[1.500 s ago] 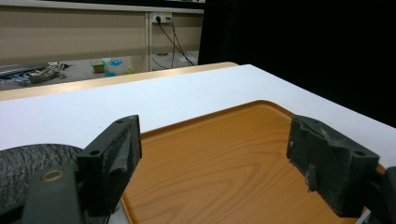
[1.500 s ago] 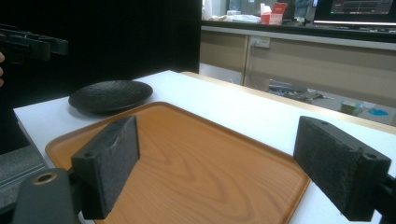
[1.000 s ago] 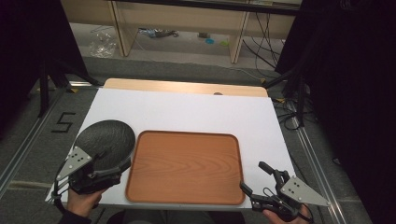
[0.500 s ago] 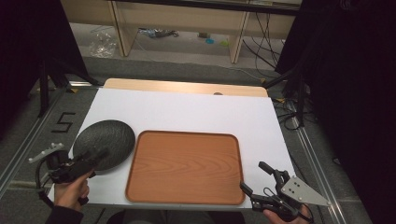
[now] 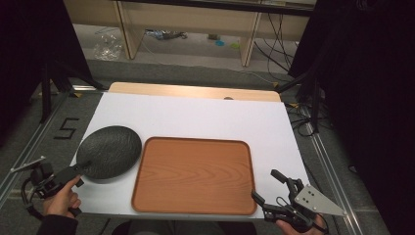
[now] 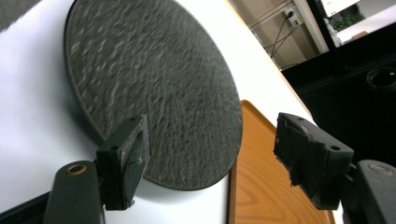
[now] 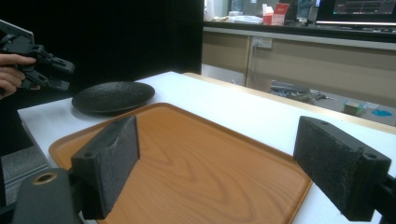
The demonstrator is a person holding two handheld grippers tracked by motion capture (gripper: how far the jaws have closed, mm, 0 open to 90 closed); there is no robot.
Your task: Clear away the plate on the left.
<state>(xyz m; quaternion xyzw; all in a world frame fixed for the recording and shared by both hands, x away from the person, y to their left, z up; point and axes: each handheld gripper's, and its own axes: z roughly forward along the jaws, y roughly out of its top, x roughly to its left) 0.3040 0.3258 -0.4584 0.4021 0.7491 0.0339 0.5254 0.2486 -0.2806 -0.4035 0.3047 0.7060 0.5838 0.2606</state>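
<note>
High view: a white sheet covers the tabletop [image 5: 195,117], with a strip of pale wood showing along the far edge. Grey floor with metal rails runs down both sides, a black "5" is marked on the floor at the left, and black curtains close in left and right. Beyond the far edge stand wooden shelf legs, loose cables and a crumpled clear bag.

A round plate [image 5: 108,151] lies flat at the left, near the tabletop's front corner, just beside an empty wooden tray [image 5: 194,175] with rounded corners. The plate is dark grey, nearly black, with a rough rippled texture and a low raised rim; the left gripper view shows that grain close up.

At the plate's near-left edge sits the left claw [image 5: 80,168], its jaws wide and just now closing a little, the plate's rim in the gap between them with no pad pressing on it. By the tray's near right corner the right claw [image 5: 269,186] stands wide apart with nothing inside.
</note>
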